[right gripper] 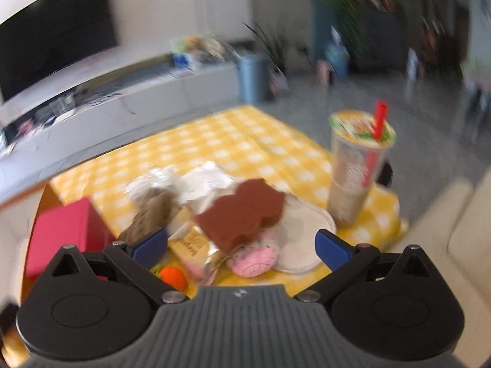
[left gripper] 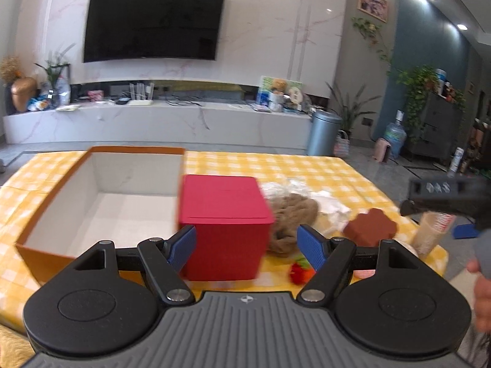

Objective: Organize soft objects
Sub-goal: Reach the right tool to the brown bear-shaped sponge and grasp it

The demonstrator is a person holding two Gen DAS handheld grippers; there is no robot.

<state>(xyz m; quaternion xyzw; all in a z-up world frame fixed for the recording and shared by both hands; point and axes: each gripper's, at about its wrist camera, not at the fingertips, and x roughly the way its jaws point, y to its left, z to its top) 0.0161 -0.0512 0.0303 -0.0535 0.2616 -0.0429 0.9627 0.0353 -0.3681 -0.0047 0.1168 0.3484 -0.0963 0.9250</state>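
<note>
- Where yellow checked tablecloth (left gripper: 307, 168) covers the table: orange open box (left gripper: 101, 202), white inside, at far left, nothing visible in it.
- Just right of it, touching or nearly so: closed red box (left gripper: 225, 224).
- Further right, heaped close together: brown knitted piece (left gripper: 291, 214), crumpled white tissue (right gripper: 202, 184), brown scalloped sponge (right gripper: 245, 211), pink crocheted shell (right gripper: 254, 257), orange-red knitted fruit (left gripper: 299, 271).
- At the right edge: plastic cup (right gripper: 356, 181) with red straw, upright.
- Left gripper (left gripper: 247, 247): spread wide, empty, red box's near corner between the blue pads (left gripper: 311, 245).
- Right gripper (right gripper: 242, 247): wide apart, holding nothing, above the heap; view blurred.
</note>
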